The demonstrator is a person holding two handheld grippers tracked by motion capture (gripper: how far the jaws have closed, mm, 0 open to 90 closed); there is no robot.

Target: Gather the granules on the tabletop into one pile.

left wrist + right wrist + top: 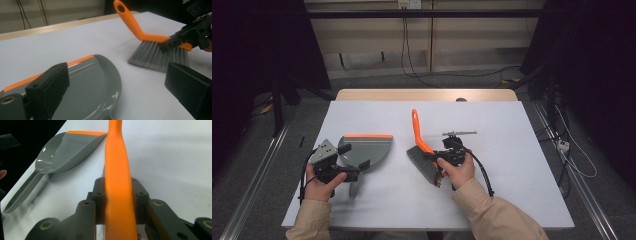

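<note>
The right claw [443, 159] is clamped on the brush [422, 150] – its orange back pinched between the jaws, bristles down on the bench [512, 190] at centre. The left claw [354, 159] gapes open over the dustpan [367, 148], lying left of the brush – apart from it.

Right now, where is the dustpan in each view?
High view: dustpan left of centre, by the left gripper.
Left gripper view: dustpan bottom centre-left.
Right gripper view: dustpan upper left.
Shared landmark: the brush, orange handle.
</note>
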